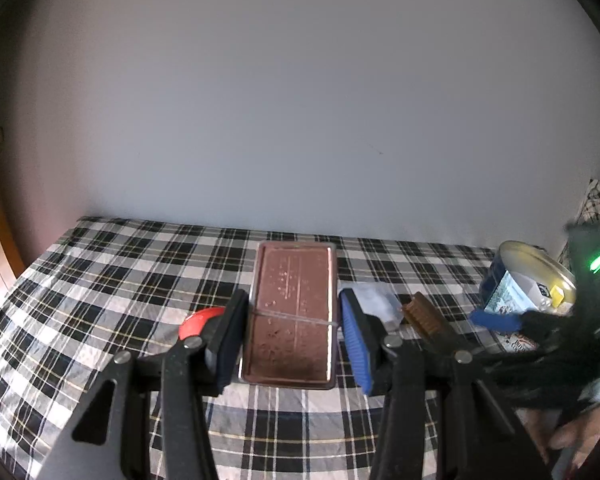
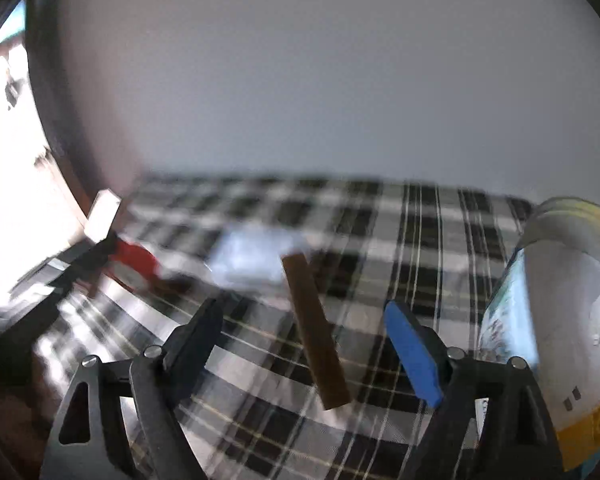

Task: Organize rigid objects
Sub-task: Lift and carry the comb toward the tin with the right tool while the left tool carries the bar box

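Note:
A copper-coloured flat tin (image 1: 292, 320) with a thin band across it sits between the pads of my left gripper (image 1: 292, 300), which is shut on its long sides just above the checked cloth (image 1: 100, 280). My right gripper (image 2: 304, 312) stands open over a brown bar (image 2: 316, 332). The bar lies on the cloth between the fingers, and neither pad touches it. The right wrist view is blurred. In the left wrist view the brown bar (image 1: 420, 312) lies right of the tin, with one blue pad (image 1: 496, 320) of the right gripper beside it.
A tilted round can (image 1: 528, 284) with a pale label lies at the far right, close to the right gripper's outer finger (image 2: 416, 348). A red object (image 1: 198, 322) and a clear packet (image 1: 374, 300) lie beside the tin. A bare wall rises behind the table's far edge.

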`<action>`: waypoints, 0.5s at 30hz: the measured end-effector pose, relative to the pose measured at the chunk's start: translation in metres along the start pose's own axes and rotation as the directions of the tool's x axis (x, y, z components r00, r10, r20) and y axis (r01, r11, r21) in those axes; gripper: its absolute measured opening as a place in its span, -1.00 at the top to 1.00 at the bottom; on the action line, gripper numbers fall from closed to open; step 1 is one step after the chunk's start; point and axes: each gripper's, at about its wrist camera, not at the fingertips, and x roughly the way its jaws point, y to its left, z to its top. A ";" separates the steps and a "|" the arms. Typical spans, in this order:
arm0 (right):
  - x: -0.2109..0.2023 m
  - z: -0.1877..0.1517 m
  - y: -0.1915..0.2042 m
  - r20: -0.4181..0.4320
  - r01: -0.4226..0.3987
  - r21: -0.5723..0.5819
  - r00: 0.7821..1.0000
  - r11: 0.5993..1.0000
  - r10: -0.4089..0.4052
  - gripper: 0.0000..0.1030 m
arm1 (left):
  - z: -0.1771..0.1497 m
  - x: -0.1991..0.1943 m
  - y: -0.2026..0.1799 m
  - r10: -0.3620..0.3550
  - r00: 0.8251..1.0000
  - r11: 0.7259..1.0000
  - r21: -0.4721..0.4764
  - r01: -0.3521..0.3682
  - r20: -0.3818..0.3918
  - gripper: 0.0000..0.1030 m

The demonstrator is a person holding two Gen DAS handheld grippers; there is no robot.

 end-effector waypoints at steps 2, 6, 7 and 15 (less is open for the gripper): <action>0.018 -0.011 0.005 -0.077 0.052 -0.065 0.995 0.997 -0.056 -0.01 | 0.000 0.000 -0.001 0.003 1.000 1.000 -0.001 -0.003 0.002 0.12; 0.015 -0.016 0.008 -0.068 0.088 -0.093 0.993 0.992 -0.095 0.66 | -0.001 0.000 -0.003 0.005 1.000 1.000 -0.004 -0.005 0.007 0.12; 0.010 -0.018 0.009 -0.040 0.109 -0.104 0.993 0.989 -0.114 0.66 | -0.002 0.000 -0.003 0.007 1.000 1.000 -0.005 -0.007 0.011 0.12; -0.064 -0.020 -0.002 0.207 -0.021 -0.030 0.978 0.999 0.027 0.66 | -0.004 -0.006 -0.012 0.026 0.999 0.999 -0.033 -0.025 0.042 0.12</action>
